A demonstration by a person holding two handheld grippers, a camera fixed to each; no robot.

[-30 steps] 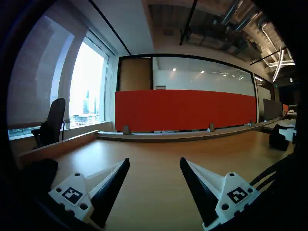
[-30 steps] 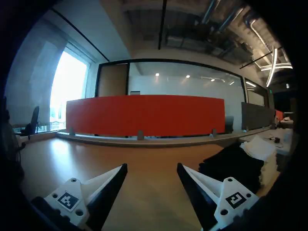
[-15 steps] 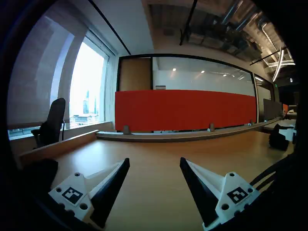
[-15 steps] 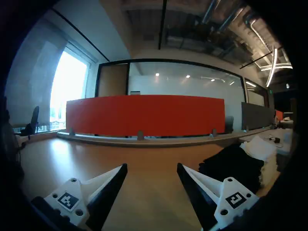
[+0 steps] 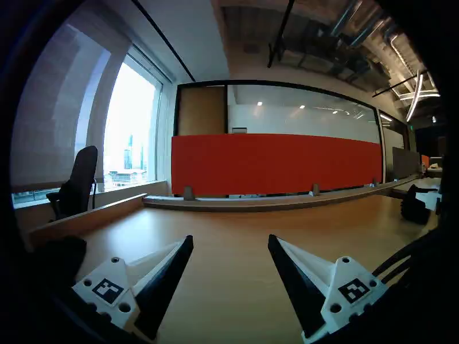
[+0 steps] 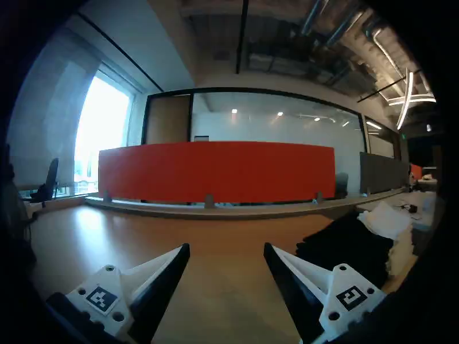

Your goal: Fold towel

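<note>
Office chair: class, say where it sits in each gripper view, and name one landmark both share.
Left gripper view: office chair at the left, beside the window.
Right gripper view: office chair at the far left edge.
Shared landmark: the red divider panel, centre of both.

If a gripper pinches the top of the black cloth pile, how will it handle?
The black pile looks like soft folded cloth, so a pinched layer would probably droop rather than stay flat. Its edge looks rumpled, so one pinch may catch several layers. It seems to touch the white stack, which might shift too.
</note>
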